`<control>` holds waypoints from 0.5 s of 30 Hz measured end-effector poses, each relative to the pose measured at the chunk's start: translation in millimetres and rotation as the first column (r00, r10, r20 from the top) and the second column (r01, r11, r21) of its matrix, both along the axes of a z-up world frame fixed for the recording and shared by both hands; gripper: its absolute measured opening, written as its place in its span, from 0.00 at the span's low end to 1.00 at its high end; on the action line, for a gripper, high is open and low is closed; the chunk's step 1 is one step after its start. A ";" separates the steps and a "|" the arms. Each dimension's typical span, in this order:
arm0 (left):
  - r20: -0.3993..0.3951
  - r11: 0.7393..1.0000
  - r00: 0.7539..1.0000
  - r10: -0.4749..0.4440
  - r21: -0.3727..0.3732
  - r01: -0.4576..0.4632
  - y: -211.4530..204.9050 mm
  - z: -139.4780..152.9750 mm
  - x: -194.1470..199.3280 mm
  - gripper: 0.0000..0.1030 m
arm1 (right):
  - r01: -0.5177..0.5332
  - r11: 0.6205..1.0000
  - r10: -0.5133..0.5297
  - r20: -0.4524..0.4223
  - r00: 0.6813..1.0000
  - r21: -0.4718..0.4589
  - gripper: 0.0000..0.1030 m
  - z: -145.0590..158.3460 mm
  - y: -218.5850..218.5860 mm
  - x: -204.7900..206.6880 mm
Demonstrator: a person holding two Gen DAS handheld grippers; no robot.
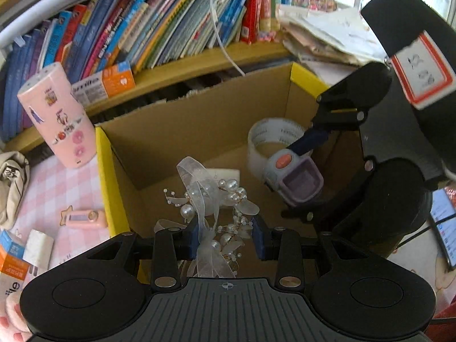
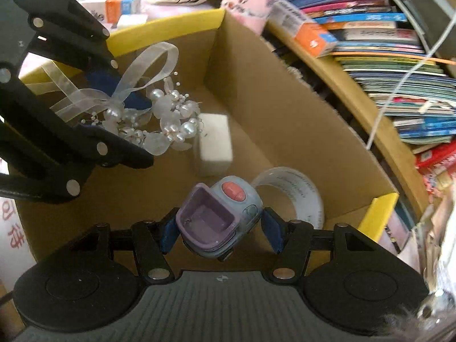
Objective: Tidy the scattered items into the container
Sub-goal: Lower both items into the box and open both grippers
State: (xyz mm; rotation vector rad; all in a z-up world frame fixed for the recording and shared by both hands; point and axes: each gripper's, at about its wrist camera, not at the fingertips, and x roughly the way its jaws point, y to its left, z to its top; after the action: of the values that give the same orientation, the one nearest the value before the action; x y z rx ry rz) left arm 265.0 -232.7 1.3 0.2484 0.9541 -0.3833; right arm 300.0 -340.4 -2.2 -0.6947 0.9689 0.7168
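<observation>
Both your grippers hang over the open cardboard box [image 1: 199,125], each loaded.
Left wrist view: your left gripper [image 1: 226,238] clamps the pearl-and-ribbon garland [image 1: 216,199] near the box's left wall. Right wrist view: your right gripper [image 2: 219,232] grips the purple toy [image 2: 218,216], beside the tape roll [image 2: 296,196] on the box floor.

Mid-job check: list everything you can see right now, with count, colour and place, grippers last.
cardboard box: one, brown with yellow flaps, centre.
tape roll: one, clear, on box floor.
white block: one, white, on box floor.
pearl ribbon corsage: one, white, over the box.
purple gadget: one, lilac-grey, orange button, over the box.
pink bottle: one, stickered, left of box.
pink star toy: one, on checked cloth.
books: many, mixed colours, shelf behind.
left gripper: black, shut on corsage.
right gripper: black, shut on gadget.
</observation>
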 end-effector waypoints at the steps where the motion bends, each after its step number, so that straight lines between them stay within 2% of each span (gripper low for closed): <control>1: -0.003 1.000 1.000 -0.004 0.013 0.004 -2.0 -1.7 -0.1 0.35 | -0.006 1.000 0.006 -0.009 1.000 0.001 0.57 -2.0 0.5 0.2; 7: -0.027 0.995 0.999 -0.034 0.092 0.036 -12.3 -13.5 -0.9 0.36 | -0.037 0.999 0.037 0.005 0.999 -0.016 0.57 -4.3 7.4 -1.9; 15: -0.024 0.994 0.999 -0.024 0.101 0.027 -13.4 -13.9 -3.3 0.41 | -0.063 0.998 0.063 0.016 0.998 -0.023 0.59 -3.0 8.9 -6.7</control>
State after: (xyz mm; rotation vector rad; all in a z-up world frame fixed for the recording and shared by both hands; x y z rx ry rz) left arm 261.7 -246.1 -12.6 0.3498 0.9951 -0.3619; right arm 293.3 -331.5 -5.2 -0.7524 0.9447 0.7551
